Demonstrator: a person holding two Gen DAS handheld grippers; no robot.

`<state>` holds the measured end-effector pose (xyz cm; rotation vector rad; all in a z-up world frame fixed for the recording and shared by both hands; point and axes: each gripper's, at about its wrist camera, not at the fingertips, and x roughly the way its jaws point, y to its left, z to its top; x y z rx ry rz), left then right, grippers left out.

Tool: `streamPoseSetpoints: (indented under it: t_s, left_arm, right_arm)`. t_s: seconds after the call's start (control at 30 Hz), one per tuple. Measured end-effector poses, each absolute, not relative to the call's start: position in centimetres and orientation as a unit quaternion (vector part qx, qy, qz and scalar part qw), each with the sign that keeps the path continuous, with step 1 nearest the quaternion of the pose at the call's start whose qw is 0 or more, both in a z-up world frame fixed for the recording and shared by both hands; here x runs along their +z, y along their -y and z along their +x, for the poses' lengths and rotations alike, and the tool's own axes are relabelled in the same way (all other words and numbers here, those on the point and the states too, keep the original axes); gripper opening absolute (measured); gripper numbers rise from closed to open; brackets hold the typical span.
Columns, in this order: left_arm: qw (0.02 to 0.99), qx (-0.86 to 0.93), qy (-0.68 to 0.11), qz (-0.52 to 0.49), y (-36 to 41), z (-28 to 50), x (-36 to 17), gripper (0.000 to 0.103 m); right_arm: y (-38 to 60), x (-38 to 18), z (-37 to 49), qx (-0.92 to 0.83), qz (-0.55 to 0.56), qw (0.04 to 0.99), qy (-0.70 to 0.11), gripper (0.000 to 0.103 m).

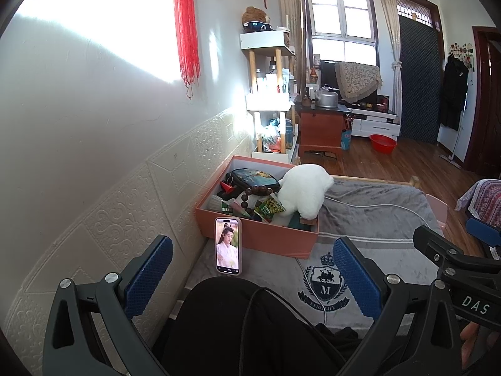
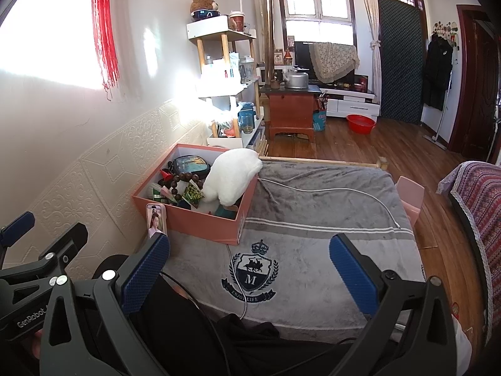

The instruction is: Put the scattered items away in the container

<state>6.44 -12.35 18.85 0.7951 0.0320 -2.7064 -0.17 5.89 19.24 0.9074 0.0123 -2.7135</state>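
A pink box [image 1: 250,235] [image 2: 200,222] stands on the grey blanket [image 1: 385,250] [image 2: 313,216] by the wall. In it lie a white plush toy [image 1: 305,189] [image 2: 233,175], a dark pouch [image 1: 250,180] [image 2: 189,164], brown wooden beads [image 1: 258,192] [image 2: 184,178], a green snack packet [image 1: 269,208] [image 2: 194,192] and other small items. A phone [image 1: 228,246] [image 2: 156,221] with a lit screen leans on the box's front. My left gripper [image 1: 252,258] is open and empty, held back from the box. My right gripper [image 2: 250,255] is open and empty over the blanket.
A white cable [image 2: 344,194] runs across the blanket from the box. A pink stool [image 2: 410,199] stands at the bed's right. A shelf unit [image 1: 272,94], a red cabinet with a kettle [image 1: 325,119] and a red basin [image 1: 382,142] stand beyond. Black clothing [image 1: 235,329] lies below.
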Motion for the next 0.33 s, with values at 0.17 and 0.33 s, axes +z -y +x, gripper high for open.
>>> streamPoseSetpoints:
  t_s: [0.17, 0.33]
  left_arm:
    - [0.174, -0.952, -0.015, 0.251, 12.2, 7.5, 19.0, 0.103]
    - [0.16, -0.956, -0.01, 0.246, 11.9, 7.6, 19.1, 0.103]
  right_arm:
    - [-5.6, 18.9, 0.1, -0.939, 0.315, 0.141, -0.005, 0.102]
    - [-5.6, 18.8, 0.0, -0.938, 0.316, 0.141, -0.005, 0.102]
